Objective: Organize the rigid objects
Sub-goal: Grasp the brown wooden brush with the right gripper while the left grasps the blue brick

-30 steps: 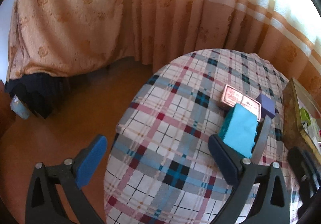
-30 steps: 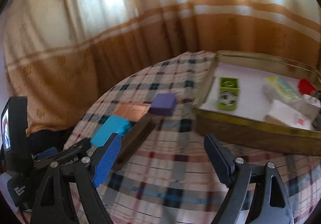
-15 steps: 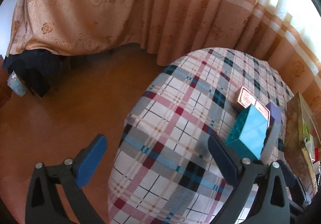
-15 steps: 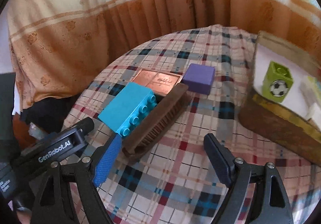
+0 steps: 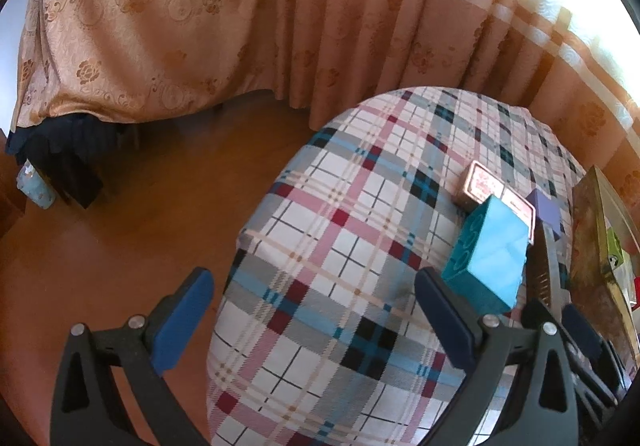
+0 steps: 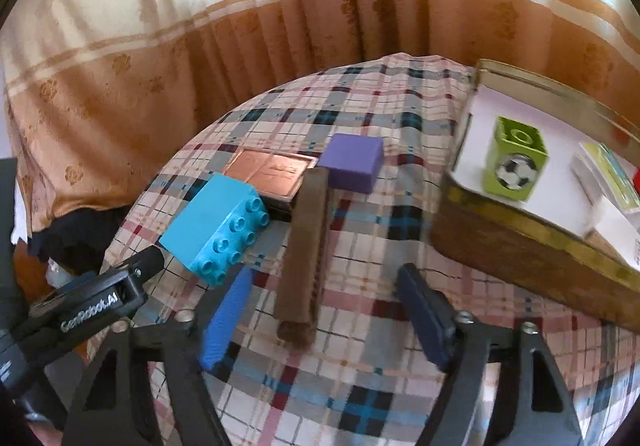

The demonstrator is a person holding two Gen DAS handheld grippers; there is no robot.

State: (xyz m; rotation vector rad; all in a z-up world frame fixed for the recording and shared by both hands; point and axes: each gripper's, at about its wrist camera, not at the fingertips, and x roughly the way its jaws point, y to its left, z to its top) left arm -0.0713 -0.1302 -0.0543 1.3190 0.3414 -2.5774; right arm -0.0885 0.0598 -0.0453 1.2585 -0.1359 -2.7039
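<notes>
Brown ridged comb (image 6: pixel 306 246) between right claw (image 6: pixel 324 320) pads.

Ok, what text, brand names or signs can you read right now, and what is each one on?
"GenRobot.AI": white lettering on the left gripper.
Copper-coloured box: embossed lettering, too blurred to read.
Green block in the tray: a football picture, no words.
Yellow-green packet: print too blurred to read.
</notes>
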